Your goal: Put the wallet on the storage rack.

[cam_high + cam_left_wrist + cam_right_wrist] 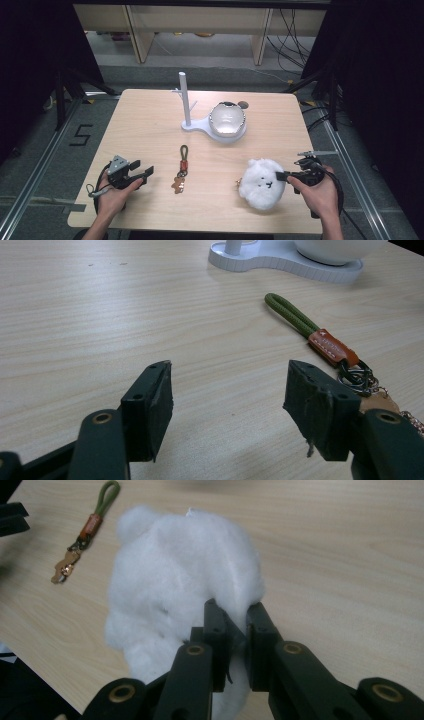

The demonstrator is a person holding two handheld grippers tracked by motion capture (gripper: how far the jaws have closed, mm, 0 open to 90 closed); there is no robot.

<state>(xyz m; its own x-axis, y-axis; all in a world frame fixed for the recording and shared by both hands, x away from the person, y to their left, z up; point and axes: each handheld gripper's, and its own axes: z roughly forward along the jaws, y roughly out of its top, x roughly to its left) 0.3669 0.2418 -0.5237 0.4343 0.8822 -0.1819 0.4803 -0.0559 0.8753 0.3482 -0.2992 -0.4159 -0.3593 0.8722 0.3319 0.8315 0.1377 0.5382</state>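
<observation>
Left hand-held gripper (141,172): resting on the bench (145,125), jaws standing wide, holding nothing.
Keychain (180,170): lying mid-bench, just right of it.
Stand (212,120): waiting at the back.
Plush toy (262,183): lying front right.
Right hand-held gripper (236,622): pinching its fur; lifting probably follows.

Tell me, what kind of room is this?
Probably a lab or workshop set up for recording: a light wooden table ringed by black curtains, loose cables on the grey floor, and a taped number beside it.
</observation>
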